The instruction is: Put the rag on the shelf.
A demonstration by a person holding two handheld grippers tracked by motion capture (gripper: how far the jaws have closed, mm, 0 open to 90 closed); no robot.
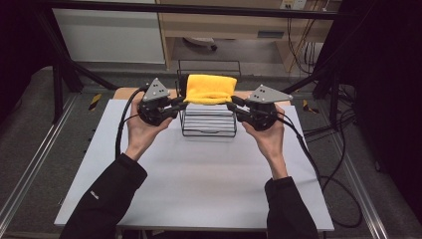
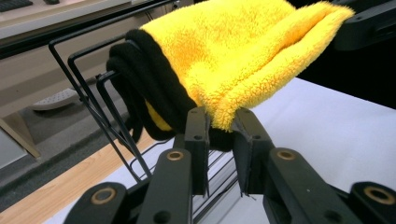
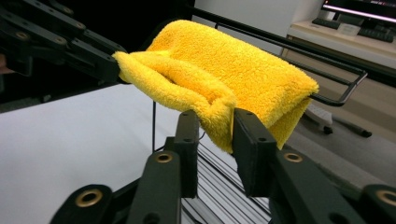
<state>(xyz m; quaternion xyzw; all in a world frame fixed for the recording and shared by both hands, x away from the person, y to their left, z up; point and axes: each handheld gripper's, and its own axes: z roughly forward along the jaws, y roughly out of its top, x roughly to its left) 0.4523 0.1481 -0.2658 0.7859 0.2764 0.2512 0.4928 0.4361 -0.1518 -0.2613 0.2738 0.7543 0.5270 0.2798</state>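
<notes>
High view shows my left hand-held gripper (image 1: 180,103) and my right hand-held gripper (image 1: 233,105) each pinching a lower corner of the yellow towel (image 1: 209,88), jaws clamped on the fleece at either end of the wire rack (image 1: 209,124). By my judgement the draping is nearly done: the towel already hangs folded over the rack's top bars at the far edge of the counter (image 1: 199,174), and what remains is straightening and letting go. Count: one towel, one rack, two grippers.
</notes>
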